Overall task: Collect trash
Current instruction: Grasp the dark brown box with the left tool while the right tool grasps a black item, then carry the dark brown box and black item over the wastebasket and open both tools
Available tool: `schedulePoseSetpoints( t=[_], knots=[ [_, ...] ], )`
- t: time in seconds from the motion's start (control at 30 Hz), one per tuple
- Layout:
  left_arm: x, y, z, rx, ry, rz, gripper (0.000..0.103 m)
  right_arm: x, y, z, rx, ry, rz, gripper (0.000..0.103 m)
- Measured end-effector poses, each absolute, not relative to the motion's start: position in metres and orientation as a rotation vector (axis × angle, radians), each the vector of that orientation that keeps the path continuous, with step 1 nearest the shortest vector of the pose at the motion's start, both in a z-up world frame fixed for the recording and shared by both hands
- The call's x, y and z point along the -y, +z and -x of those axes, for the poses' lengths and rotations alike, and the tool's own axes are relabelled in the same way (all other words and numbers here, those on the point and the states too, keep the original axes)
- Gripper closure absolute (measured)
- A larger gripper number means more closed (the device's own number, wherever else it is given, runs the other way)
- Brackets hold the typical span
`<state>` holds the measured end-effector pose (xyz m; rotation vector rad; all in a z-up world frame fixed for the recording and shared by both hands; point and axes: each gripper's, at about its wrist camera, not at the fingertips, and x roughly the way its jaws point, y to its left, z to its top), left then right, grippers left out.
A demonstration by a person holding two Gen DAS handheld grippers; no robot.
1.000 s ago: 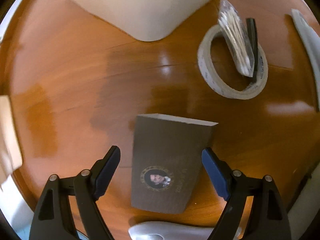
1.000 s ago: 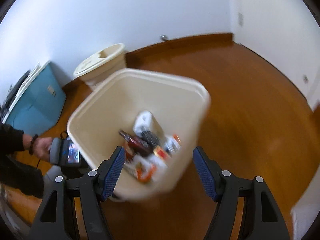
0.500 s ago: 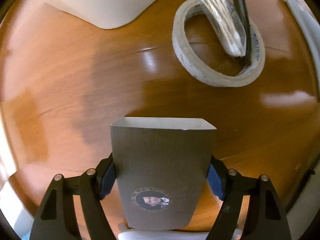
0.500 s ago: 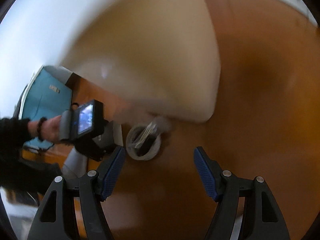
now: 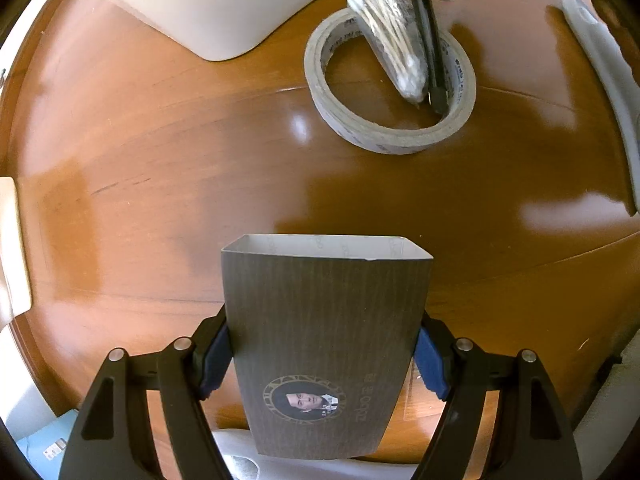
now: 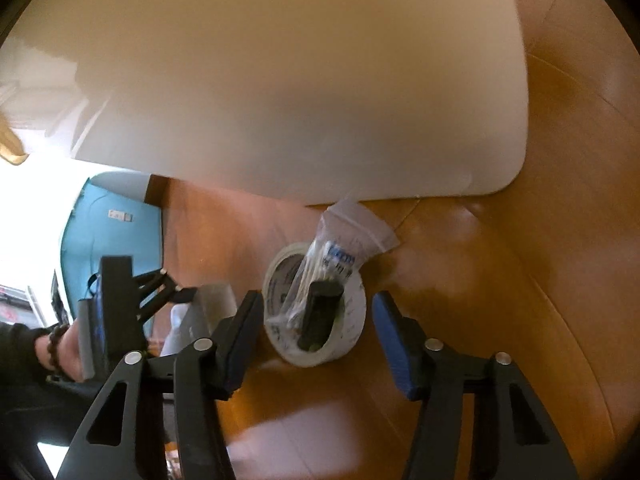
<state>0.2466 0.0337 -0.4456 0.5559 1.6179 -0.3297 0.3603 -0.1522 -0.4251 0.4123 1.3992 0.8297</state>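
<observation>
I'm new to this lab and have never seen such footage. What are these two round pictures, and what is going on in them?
A person holds a two-finger tool in each hand; a fisheye camera on each looks along its fingers. The left wrist view looks straight down at a wooden floor: the left tool clamps a dark cardboard box. Beyond lie a tape roll with a bag of cotton swabs and a black marker propped in it, beside a cream bin. In the right wrist view, the right tool is closing around that same roll, not yet gripping.
</observation>
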Motion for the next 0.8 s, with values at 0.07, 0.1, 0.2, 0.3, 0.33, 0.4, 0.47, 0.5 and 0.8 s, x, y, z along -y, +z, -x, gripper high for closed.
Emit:
schedulePoseSetpoints(
  t=[0.07,0.1,0.2,0.3,0.33,0.4,0.47,0.5,0.8],
  knots=[
    [-0.041,-0.446,-0.243,-1.616,-0.321,-0.543,0.027,0.145,-0.426,-0.361,-1.407,0.825,-0.408,0.05],
    [-0.046,-0.445,-0.243,-1.618,-0.318,-0.535,0.027,0.141,-0.427,-0.359,-1.409,0.824,-0.396,0.053],
    [-0.066,-0.426,-0.263,-1.617,-0.316,-0.523,0.027,0.131,-0.429,-0.356,-1.417,0.824,-0.383,0.064],
    [-0.072,-0.411,-0.268,-1.616,-0.317,-0.518,0.027,0.129,-0.436,-0.355,-1.414,0.816,-0.382,0.076],
    [-0.072,-0.411,-0.268,-1.617,-0.318,-0.517,0.027,0.128,-0.436,-0.355,-1.415,0.807,-0.383,0.079],
    [-0.078,-0.407,-0.265,-1.618,-0.326,-0.525,0.027,0.132,-0.435,-0.356,-1.408,0.807,-0.392,0.082],
    [-0.077,-0.406,-0.264,-1.617,-0.331,-0.534,0.027,0.132,-0.431,-0.355,-1.396,0.814,-0.391,0.083],
    [-0.077,-0.405,-0.264,-1.616,-0.332,-0.534,0.027,0.134,-0.429,-0.357,-1.396,0.819,-0.399,0.084],
    [-0.078,-0.378,-0.27,-1.552,-0.313,-0.507,0.027,0.149,-0.35,-0.348,-1.238,0.946,-0.339,0.084]
  ],
)
